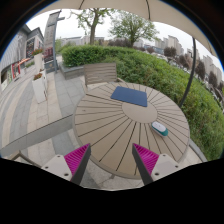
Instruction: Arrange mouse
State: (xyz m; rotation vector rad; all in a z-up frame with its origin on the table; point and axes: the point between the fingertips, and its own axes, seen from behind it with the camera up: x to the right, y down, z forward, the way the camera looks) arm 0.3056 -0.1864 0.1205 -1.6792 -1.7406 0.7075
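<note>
On the patio, I'm above a round slatted table (pixel 105 125) w/ a chair (pixel 100 73) behind it and a hedge (pixel 150 65) beyond. A dark mat (pixel 129 96) lies on the far side. The mouse (pixel 160 127) sits near the right rim, well apart from the mat, ahead and right of my gripper (pixel 112 158). Fingers spread wide, holding nothing. Risk imo: mouse is close to the edge, so a clumsy nudge could push it off; slat gaps may snag it. Long axis seems to run diagonally, near-left to far-right; can't tell which end is the front.
</note>
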